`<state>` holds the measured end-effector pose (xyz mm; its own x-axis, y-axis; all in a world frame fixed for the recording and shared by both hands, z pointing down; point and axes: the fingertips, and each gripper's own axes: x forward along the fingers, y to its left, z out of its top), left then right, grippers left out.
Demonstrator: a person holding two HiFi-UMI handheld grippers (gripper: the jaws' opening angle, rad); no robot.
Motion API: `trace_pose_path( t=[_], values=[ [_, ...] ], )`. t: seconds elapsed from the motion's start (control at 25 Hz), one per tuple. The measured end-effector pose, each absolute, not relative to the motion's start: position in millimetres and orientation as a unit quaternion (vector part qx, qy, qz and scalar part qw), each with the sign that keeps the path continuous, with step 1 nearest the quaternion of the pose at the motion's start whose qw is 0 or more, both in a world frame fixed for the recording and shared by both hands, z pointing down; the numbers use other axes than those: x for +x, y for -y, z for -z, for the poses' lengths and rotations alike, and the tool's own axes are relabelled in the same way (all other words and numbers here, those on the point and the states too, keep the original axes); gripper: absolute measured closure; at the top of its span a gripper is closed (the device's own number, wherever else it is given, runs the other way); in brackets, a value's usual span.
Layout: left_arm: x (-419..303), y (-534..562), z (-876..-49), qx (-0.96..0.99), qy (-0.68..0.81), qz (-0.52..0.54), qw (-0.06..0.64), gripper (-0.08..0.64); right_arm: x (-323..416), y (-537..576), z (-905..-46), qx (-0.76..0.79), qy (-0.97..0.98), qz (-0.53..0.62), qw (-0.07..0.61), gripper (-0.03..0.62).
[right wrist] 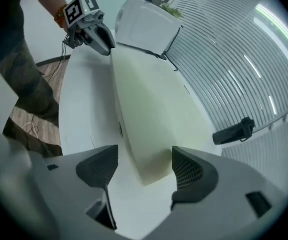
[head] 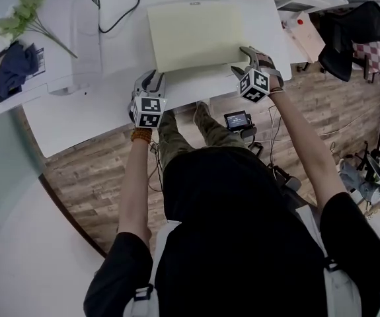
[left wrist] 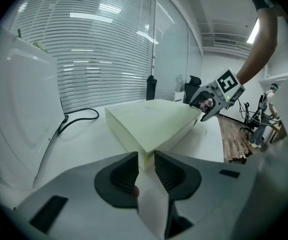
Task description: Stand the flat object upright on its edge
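At the near edge of the head view, a person in a black top stood against a white table (head: 77,121) over a wood-plank floor (head: 90,197), one gripper held in each hand. Just beyond, the left gripper (head: 154,76) reached onto the tabletop and was clamped on the near left corner of the task's flat object, a pale yellow-green slab (head: 196,35); in the left gripper view its ribbed pads (left wrist: 126,170) stood close together with that corner pinched between them. Opposite, the right gripper (head: 242,61) sat at the near right corner of the slab with its jaws wide apart; in the right gripper view the corner lay between the pads (right wrist: 189,171) with a gap on each side, so that neither pressed on it. Between the two grippers, the slab lay flat on the table, its long side running left to right and its broad face upward, not yet on edge. Farther left on the table stood a white machine (head: 71,38), with a black cable (head: 120,8) looping beside it, a dark blue cloth (head: 14,65) and a sprig of green flowers (head: 24,8). Farthest off, the left gripper view showed a wall of horizontal blinds (left wrist: 93,49).
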<state>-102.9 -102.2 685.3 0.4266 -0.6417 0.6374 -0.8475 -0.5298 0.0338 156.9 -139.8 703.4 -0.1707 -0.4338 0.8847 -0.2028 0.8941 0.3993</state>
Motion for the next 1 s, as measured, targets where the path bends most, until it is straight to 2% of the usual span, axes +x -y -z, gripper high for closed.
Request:
trace_pose_path(
  t=[0.12, 0.48, 1.0],
  values=[
    [-101.2, 104.0, -684.8, 0.827, 0.447, -0.292, 0.175, 0.457, 148.7, 143.2, -706.8, 0.237, 0.764, 0.065, 0.596, 0.272],
    [-89.4, 98.3, -680.1, 0.816, 0.469, -0.279, 0.191, 0.474, 142.8, 145.6, -717.1, 0.28, 0.748, 0.069, 0.598, 0.287],
    [-80.4, 87.1, -598.6, 0.818, 0.493, -0.285, 0.082, 0.479, 130.3, 139.5, -702.2, 0.299, 0.774, 0.021, 0.557, 0.296]
  ],
)
